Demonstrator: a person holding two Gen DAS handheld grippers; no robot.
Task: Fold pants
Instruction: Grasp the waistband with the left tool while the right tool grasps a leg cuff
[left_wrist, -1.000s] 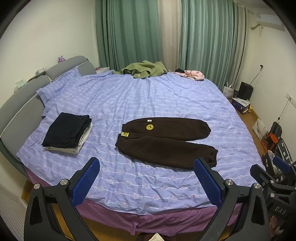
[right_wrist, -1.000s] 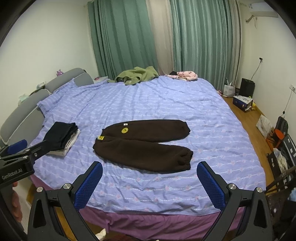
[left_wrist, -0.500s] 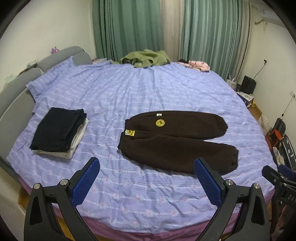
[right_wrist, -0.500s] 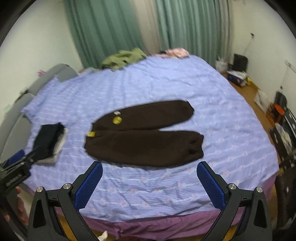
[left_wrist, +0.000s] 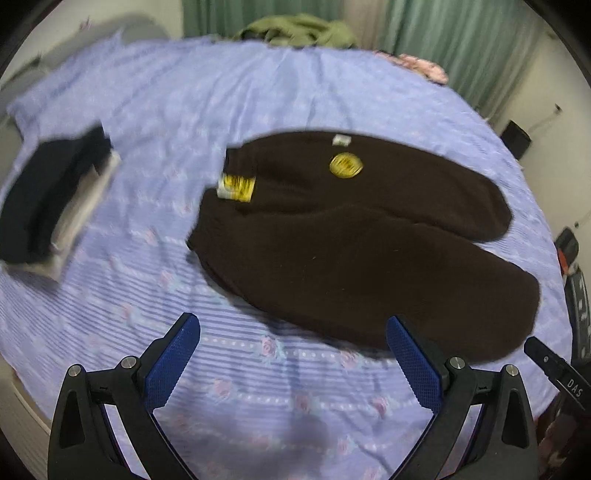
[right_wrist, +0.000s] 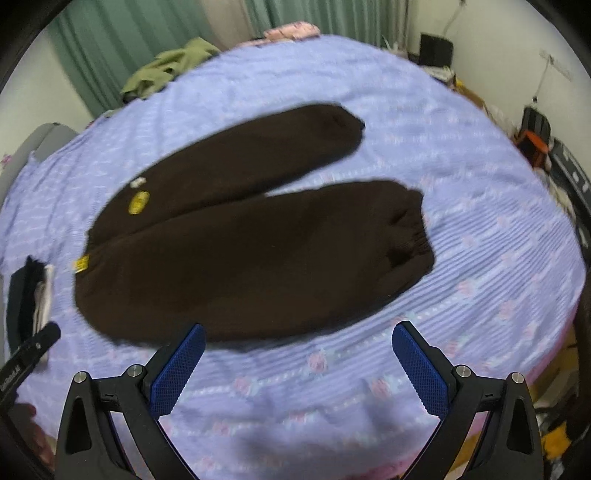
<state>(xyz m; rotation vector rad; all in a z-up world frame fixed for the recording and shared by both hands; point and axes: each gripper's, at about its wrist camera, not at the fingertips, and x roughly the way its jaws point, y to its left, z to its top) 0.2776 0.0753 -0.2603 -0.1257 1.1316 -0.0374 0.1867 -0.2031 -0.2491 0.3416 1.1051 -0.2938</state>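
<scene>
Dark brown fleece pants lie flat on the purple striped bedsheet, waist to the left with yellow tags, both legs spread to the right. They also show in the right wrist view. My left gripper is open and empty, hovering just short of the near leg's lower edge. My right gripper is open and empty, just below the near leg. Both views are motion-blurred.
A stack of folded dark and white clothes sits at the bed's left side. A green garment and a pink item lie at the far edge by green curtains. The bed's near edge is just below the grippers.
Both grippers have moved forward and down toward the pants, which now fill much more of each view. Both stay open.
</scene>
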